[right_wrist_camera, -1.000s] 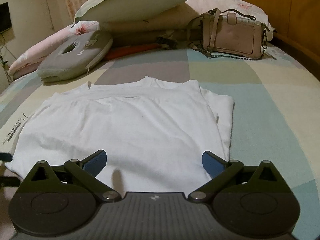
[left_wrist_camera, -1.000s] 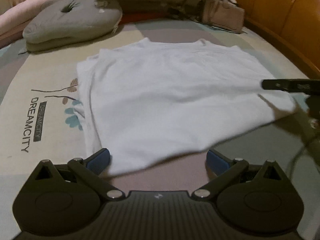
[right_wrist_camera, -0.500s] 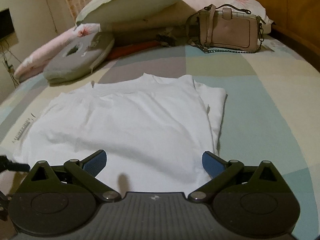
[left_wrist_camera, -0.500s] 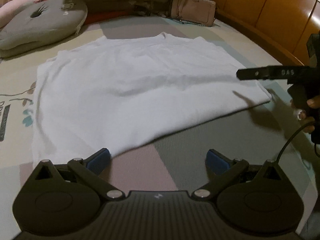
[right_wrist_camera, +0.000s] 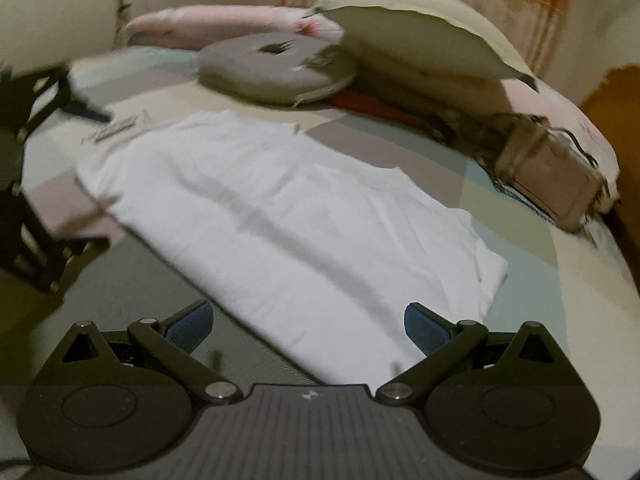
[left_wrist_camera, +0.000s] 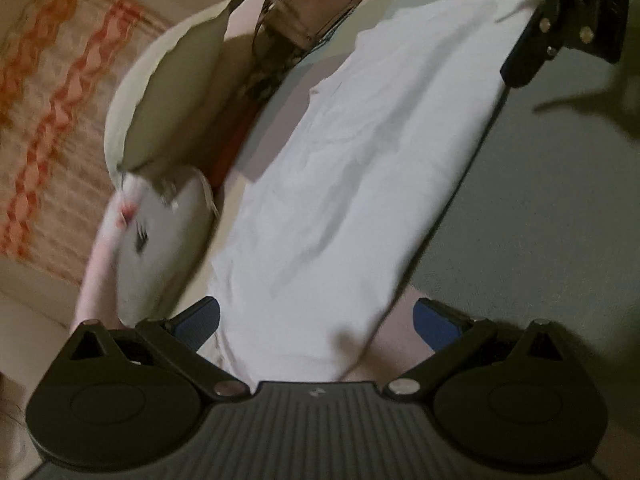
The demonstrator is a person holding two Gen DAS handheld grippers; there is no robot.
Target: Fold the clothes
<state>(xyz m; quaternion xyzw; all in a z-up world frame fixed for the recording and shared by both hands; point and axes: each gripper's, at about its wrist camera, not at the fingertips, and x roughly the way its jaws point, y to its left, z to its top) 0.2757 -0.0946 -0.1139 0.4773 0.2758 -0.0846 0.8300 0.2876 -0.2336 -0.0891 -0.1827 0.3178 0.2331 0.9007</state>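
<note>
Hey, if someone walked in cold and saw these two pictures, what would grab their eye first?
The white T-shirt stands out most, lying partly folded in the middle of the patchwork bedsheet. Both tools sit open at its near edge, the left tool and the right tool, neither holding cloth. Behind the shirt, a grey ring-shaped cushion and a pinkish-brown handbag lie near the pillows.

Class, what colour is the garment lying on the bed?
White; the garment shows best in the right wrist view.

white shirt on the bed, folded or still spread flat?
Partly folded. The white cotton shirt lies flat on the patchwork bedsheet as a rectangle, no sleeves sticking out; a doubled layer shows at its right edge.
</note>
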